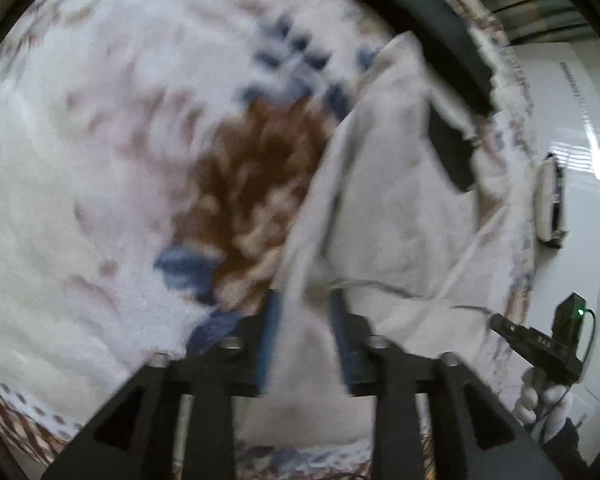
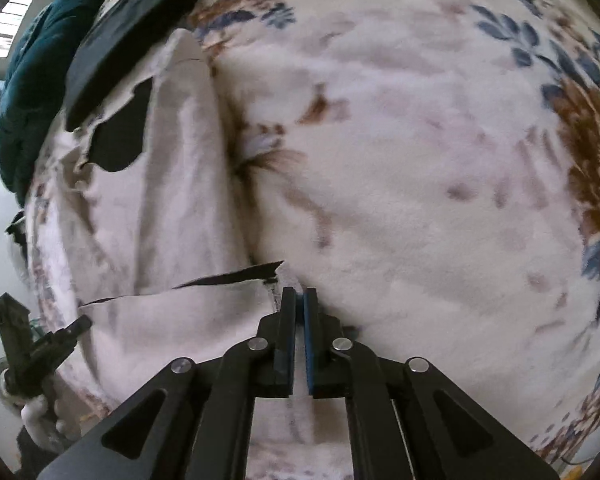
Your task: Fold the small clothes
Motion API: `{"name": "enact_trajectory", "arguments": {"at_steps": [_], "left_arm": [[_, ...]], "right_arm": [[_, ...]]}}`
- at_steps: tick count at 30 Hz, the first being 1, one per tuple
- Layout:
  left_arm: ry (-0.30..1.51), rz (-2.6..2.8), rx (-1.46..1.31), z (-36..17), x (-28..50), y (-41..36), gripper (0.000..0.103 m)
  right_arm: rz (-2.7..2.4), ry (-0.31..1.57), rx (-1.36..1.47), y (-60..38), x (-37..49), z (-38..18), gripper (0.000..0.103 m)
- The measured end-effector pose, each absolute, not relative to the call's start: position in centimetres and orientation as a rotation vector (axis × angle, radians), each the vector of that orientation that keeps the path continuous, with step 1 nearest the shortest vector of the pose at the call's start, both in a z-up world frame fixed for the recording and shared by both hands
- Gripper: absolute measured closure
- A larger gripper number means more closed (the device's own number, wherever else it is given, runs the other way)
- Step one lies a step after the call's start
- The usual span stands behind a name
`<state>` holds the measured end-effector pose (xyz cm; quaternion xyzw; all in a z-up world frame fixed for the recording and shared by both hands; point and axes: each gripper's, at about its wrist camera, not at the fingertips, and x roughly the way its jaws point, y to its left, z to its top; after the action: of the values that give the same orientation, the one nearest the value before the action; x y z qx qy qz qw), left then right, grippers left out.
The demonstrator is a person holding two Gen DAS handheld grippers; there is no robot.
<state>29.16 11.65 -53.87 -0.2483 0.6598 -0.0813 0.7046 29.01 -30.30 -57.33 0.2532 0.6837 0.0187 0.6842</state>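
Two grippers on one white garment (image 1: 384, 200) spread over a floral blanket (image 1: 80, 180), left gripper (image 1: 306, 320) clamping a raised fold, right gripper (image 2: 299, 300) pinching its edge, dark folded clothes (image 2: 116, 40) beyond.

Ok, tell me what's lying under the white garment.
The white garment lies on a floral fleece blanket, which shows all around it. A dark piece peeks through its upper edge. Whatever else sits beneath is covered.
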Motion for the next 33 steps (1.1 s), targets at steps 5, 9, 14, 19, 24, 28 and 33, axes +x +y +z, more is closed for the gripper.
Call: {"name": "enact_trajectory", "arguments": {"at_steps": [5,9,14,19,24,28,33], "left_arm": [[1.365,-0.209,-0.501,-50.8,35.1,11.2,0.047],[1.379,-0.214,-0.392,-52.2,42.3,8.8,0.047],[1.463,-0.294,-0.159,-55.8,50.3,3.5,0.047],[1.524,-0.357,0.131,-58.8,51.3,-0.4,0.052],[1.424,-0.416,0.122,-56.2,48.8,-0.1,0.098],[1.359,-0.426,0.015,-52.4,46.2,2.1,0.099],[1.295,-0.435,-0.085,-47.0,41.0,5.2,0.099]], "right_arm": [[0.078,1.421,0.614,-30.7,34.0,-53.7,0.055],[0.077,1.371,0.549,-29.6,41.2,-52.9,0.053],[0.103,1.463,0.416,-26.5,50.1,-55.4,0.052],[0.135,1.629,0.266,-23.0,54.4,-59.3,0.052],[0.150,1.598,0.151,-21.1,54.4,-59.2,0.099],[0.180,1.483,0.191,-21.1,52.1,-55.6,0.099],[0.199,1.389,0.220,-21.8,45.9,-50.2,0.100]]}}
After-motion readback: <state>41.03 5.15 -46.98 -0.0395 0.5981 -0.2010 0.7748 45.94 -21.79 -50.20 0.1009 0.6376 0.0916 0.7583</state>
